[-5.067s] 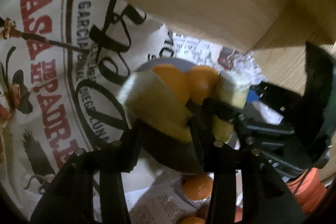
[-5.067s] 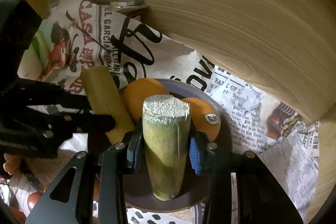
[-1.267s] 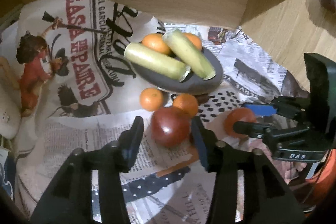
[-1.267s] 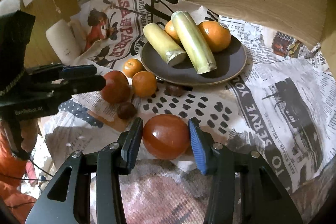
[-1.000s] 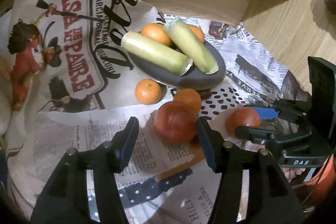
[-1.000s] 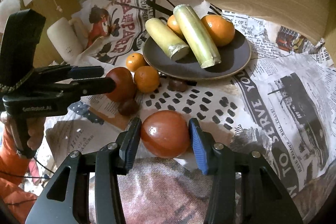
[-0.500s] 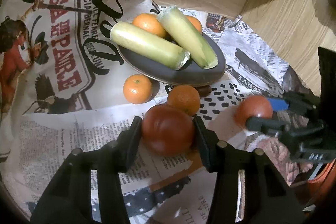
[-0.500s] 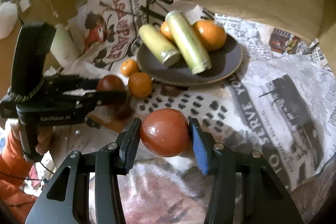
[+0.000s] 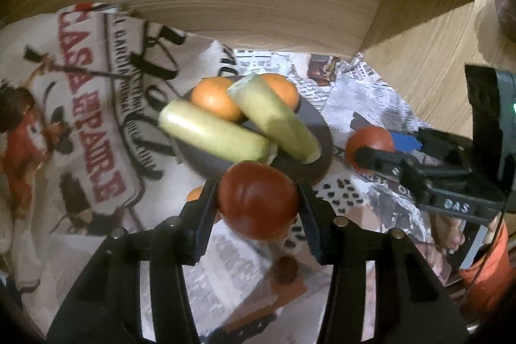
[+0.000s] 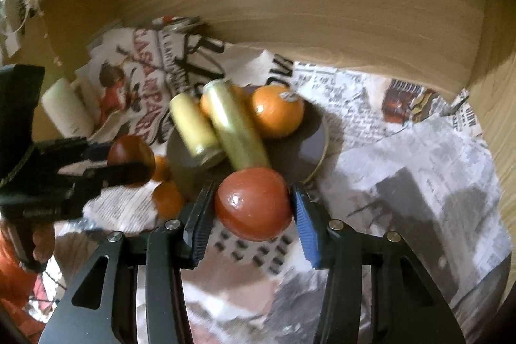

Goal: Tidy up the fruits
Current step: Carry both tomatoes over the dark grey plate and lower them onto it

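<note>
- Left claw (image 9: 256, 199) clamps one red fruit (image 9: 258, 199), right claw (image 10: 253, 205) another (image 10: 253, 203).
- Keep both level; set them in the plate's (image 10: 309, 147) bare patches, clear of the stalks.

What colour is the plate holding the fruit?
Dark grey plate, clearest in the right wrist view.
</note>
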Available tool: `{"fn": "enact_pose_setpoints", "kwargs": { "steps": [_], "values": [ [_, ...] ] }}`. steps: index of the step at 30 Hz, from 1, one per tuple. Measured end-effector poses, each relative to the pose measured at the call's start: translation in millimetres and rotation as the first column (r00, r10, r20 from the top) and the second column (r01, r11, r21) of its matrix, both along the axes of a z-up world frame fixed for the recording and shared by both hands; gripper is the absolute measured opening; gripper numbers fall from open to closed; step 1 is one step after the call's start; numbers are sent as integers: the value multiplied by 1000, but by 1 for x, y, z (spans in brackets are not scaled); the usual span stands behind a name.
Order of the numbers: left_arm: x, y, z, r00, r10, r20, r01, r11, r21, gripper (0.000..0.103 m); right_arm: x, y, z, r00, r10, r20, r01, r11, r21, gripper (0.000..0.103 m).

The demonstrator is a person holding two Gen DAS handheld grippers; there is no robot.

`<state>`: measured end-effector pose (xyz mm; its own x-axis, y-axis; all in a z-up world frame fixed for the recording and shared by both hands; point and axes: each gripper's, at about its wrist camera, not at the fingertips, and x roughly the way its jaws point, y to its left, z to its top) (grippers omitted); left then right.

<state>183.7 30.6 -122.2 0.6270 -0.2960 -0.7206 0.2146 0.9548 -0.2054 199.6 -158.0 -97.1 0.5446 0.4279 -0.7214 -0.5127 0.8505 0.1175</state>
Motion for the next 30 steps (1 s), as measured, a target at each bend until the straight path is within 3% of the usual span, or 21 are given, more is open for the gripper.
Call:
{"fn": "enact_pose_setpoints", "kwargs": {
  "steps": [10, 30],
  "values": [
    [28, -38, -18, 996, -79, -36, 79, 997, 5, 49, 43, 3, -8, 999, -19, -40, 17, 999, -37, 44],
    [38, -36, -18, 999, -41, 11, 40, 999, 12, 52, 69, 9, -21, 996, -24, -88, 19, 999, -51, 45]
  ]
}}
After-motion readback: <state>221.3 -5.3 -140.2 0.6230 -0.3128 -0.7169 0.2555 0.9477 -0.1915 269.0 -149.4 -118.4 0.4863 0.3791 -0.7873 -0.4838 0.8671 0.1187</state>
